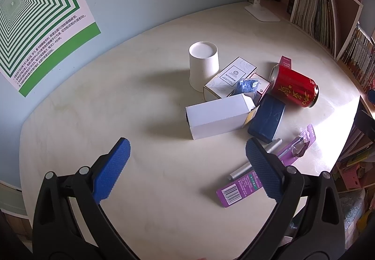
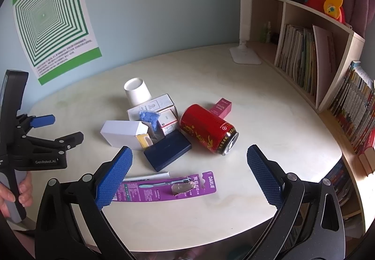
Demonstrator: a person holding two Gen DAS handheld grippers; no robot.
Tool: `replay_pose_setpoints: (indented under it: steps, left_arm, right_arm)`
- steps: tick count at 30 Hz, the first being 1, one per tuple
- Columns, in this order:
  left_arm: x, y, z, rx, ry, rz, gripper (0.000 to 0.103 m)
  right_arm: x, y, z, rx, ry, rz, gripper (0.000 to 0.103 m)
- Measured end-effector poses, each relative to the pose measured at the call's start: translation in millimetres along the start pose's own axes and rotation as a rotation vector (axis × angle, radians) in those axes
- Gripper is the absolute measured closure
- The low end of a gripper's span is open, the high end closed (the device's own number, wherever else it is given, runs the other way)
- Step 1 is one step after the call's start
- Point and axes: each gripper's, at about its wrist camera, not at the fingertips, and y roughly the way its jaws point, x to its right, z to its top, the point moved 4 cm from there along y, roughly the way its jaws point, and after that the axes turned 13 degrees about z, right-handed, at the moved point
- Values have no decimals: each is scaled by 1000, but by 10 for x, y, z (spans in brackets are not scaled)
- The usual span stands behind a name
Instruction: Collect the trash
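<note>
Cream table (image 1: 93, 119), bare beside clustered trash (image 1: 246, 100)

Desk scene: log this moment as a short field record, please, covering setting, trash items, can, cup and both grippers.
setting: pale desk, bookshelf along its right side
trash pile: white box, navy case, purple toothbrush pack, small cartons
can: red can lying on its side, opening toward the camera
cup: white paper cup upside down
left gripper: open, empty, above the desk
right gripper: open, empty, over the toothbrush pack
</note>
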Motion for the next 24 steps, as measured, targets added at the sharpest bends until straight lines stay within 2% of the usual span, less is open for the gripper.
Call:
replay_pose_setpoints:
  steps: [24]
  left_arm:
    - [31,37,-27,-17,15,4,7]
  right_arm:
    - [31,21,-36,-10,7,3,6]
